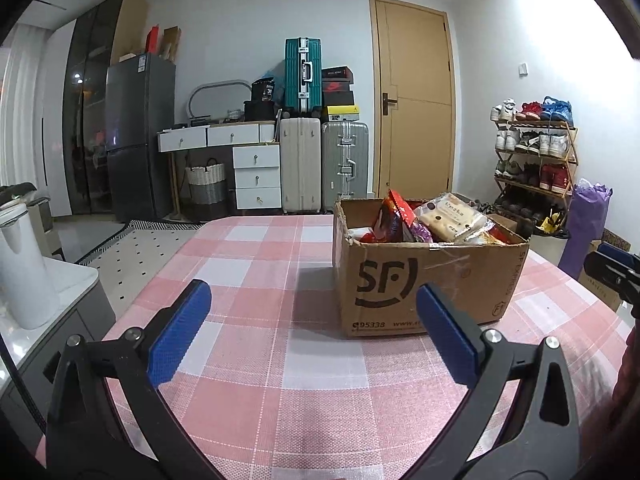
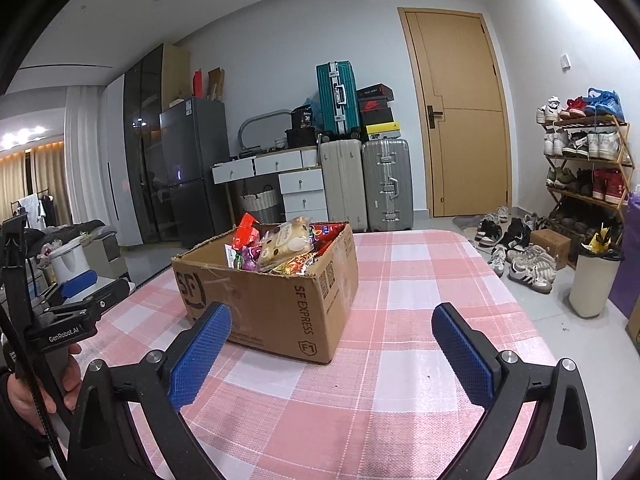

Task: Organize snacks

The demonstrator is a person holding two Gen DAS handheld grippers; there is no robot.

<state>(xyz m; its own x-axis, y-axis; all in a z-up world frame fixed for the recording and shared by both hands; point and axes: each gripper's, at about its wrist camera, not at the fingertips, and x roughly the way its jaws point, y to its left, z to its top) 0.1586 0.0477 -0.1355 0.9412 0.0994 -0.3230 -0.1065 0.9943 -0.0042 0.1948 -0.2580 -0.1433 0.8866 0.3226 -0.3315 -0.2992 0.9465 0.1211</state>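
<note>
- My left gripper (image 1: 314,330): jaws spread wide, nothing between them, over the checked desk (image 1: 256,360).
- My right gripper (image 2: 332,344): jaws released too, empty, above the same desk.
- Cardboard box (image 1: 424,280) sits open on the desk ahead, right of my left jaws, left of my right jaws.
- Snack packets (image 2: 280,246) heaped inside the box, poking above its rim.
- My left hand (image 2: 44,380) shows at the right camera's edge.

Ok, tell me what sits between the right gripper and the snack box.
Nothing: only bare checked tablecloth lies between the open right gripper and the cardboard box, clearest in the right wrist view.
</note>
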